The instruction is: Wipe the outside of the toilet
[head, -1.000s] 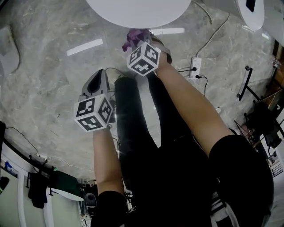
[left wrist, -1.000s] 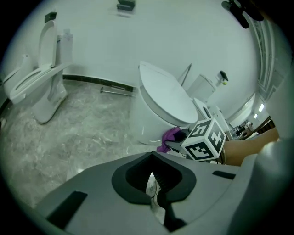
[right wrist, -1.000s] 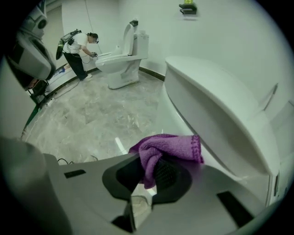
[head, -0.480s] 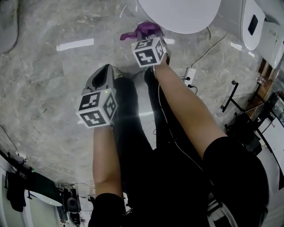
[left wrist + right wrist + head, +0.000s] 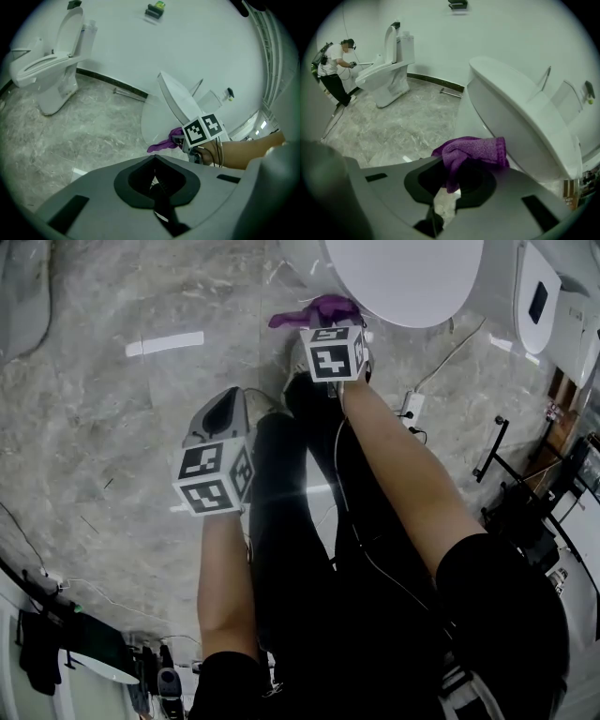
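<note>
Toilet at 12–1 o'clock in head view, lid down. In right gripper view its long axis runs 10 to 4 o'clock, front end toward 10. Right gripper clamps purple cloth just beside bowl wall. Left gripper jaws together, nothing between them.

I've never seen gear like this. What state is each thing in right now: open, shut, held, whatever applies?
Near toilet: lid down.
Far toilet: lid up.
Cloth: bunched, gripped, beside the near toilet.
Right gripper: fingers shut on the cloth.
Left gripper: fingers shut, empty.
</note>
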Action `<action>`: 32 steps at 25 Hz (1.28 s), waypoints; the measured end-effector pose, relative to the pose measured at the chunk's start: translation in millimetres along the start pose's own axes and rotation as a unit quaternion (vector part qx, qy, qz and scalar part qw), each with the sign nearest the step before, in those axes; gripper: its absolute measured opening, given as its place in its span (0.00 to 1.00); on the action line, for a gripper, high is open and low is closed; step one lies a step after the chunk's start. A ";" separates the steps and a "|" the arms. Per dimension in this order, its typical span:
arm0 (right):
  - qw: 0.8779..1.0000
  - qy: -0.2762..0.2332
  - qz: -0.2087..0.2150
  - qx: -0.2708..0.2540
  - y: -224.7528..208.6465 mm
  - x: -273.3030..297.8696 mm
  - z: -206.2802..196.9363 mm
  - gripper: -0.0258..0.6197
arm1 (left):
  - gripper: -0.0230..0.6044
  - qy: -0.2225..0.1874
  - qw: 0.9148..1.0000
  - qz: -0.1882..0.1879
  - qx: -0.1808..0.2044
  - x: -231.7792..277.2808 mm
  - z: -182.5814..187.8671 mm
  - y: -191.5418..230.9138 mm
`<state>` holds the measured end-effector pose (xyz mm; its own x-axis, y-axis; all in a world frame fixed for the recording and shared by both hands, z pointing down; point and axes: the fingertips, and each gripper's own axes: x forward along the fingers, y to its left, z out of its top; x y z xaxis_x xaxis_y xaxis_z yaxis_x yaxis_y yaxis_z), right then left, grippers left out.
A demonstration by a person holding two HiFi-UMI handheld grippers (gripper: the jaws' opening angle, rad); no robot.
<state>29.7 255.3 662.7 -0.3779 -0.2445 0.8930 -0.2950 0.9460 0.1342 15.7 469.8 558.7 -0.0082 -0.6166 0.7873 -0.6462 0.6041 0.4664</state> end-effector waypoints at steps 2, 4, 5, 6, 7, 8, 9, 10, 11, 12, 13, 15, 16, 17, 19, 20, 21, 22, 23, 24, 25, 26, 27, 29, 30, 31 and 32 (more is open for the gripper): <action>1.000 -0.004 -0.017 0.014 1.4 2.1 6.3 0.12 | 0.05 0.004 1.000 0.003 -0.001 0.5 4.1 9.5; 0.999 -0.015 -0.028 0.039 1.6 6.5 16.5 0.12 | 0.05 0.007 1.000 0.005 0.004 5.5 11.9 16.8; 0.998 -0.019 -0.031 0.057 2.2 8.8 20.7 0.12 | 0.05 0.009 1.000 0.007 0.009 8.0 16.1 19.5; 0.996 -0.023 -0.033 0.076 3.2 10.8 23.9 0.12 | 0.05 0.011 1.000 0.008 0.017 10.1 20.8 21.7; 0.995 -0.026 -0.035 0.094 4.2 13.1 27.1 0.12 | 0.05 0.012 1.000 0.010 0.026 12.5 26.6 23.9; 0.993 -0.029 -0.037 0.108 4.7 15.6 31.1 0.12 | 0.05 0.013 0.999 0.012 0.034 15.1 33.6 26.1; 0.991 -0.031 -0.039 0.122 5.0 17.8 34.8 0.12 | 0.05 0.012 0.999 0.013 0.041 17.7 40.9 28.0; 0.989 -0.030 -0.041 0.137 5.3 19.3 36.9 0.12 | 0.05 0.013 0.999 0.013 0.046 20.1 47.9 29.6; 0.987 -0.029 -0.042 0.153 5.8 20.6 38.1 0.12 | 0.05 0.015 0.999 0.013 0.051 22.4 55.0 31.3; 0.985 -0.027 -0.042 0.167 6.3 22.1 40.1 0.12 | 0.05 0.016 0.998 0.013 0.056 25.2 62.9 33.2; 0.983 -0.027 -0.040 0.177 7.1 24.3 44.2 0.12 | 0.05 0.015 0.998 0.014 0.060 28.2 71.6 35.4; 0.981 -0.028 -0.038 0.187 9.3 28.7 54.5 0.12 | 0.05 0.013 0.998 0.015 0.060 33.4 86.6 38.6; 0.980 -0.028 -0.039 0.191 10.6 30.2 58.5 0.12 | 0.05 0.015 0.998 0.015 0.057 35.6 91.3 39.0; 0.979 -0.029 -0.041 0.195 11.6 31.7 62.7 0.12 | 0.05 0.018 0.998 0.014 0.055 38.3 95.3 39.0; 0.978 -0.039 -0.045 0.199 11.7 36.1 78.7 0.12 | 0.05 0.025 0.998 0.013 0.053 46.1 106.3 41.3; 0.978 -0.047 -0.045 0.199 10.9 38.8 90.7 0.12 | 0.05 0.028 0.998 0.012 0.050 50.2 113.3 43.9; 0.977 -0.054 -0.045 0.201 10.1 41.5 103.2 0.12 | 0.05 0.029 0.998 0.013 0.045 53.6 120.1 47.3; 0.976 -0.057 -0.046 0.207 9.5 44.5 114.2 0.12 | 0.05 0.031 0.999 0.014 0.038 55.9 126.3 51.4; 0.973 -0.055 -0.049 0.219 9.0 47.7 122.9 0.12 | 0.05 0.034 0.999 0.015 0.029 57.5 131.8 56.3; 0.969 -0.050 -0.053 0.236 8.5 50.9 129.7 0.12 | 0.05 0.037 0.999 0.018 0.019 58.6 137.2 61.5; 0.964 -0.042 -0.057 0.255 7.8 53.8 135.3 0.12 | 0.05 0.040 0.999 0.019 0.010 59.5 143.1 66.2; 0.960 -0.035 -0.061 0.272 6.7 56.3 140.6 0.12 | 0.05 0.042 0.999 0.021 0.003 60.5 149.9 70.2; 0.955 -0.030 -0.063 0.288 5.1 58.6 145.9 0.12 | 0.05 0.042 0.999 0.022 0.001 61.7 158.0 73.3; 0.947 -0.025 -0.067 0.315 0.5 62.5 156.6 0.12 | 0.05 0.040 0.999 0.025 0.007 63.9 176.8 78.1; 0.943 -0.023 -0.069 0.325 -1.6 64.2 161.2 0.12 | 0.05 0.039 0.999 0.026 0.011 64.7 186.2 80.4; 0.940 -0.021 -0.071 0.334 -3.2 66.1 165.4 0.12 | 0.05 0.038 0.999 0.027 0.015 65.6 195.2 82.7; 0.937 -0.018 -0.073 0.340 -4.3 68.2 169.1 0.12 | 0.05 0.037 0.999 0.027 0.019 66.6 203.3 84.9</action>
<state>-143.2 198.5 650.3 -0.3152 -0.3800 0.8696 -0.8331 0.5496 -0.0618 -194.8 377.4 568.7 0.0112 -0.5433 0.8395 -0.6742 0.6159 0.4076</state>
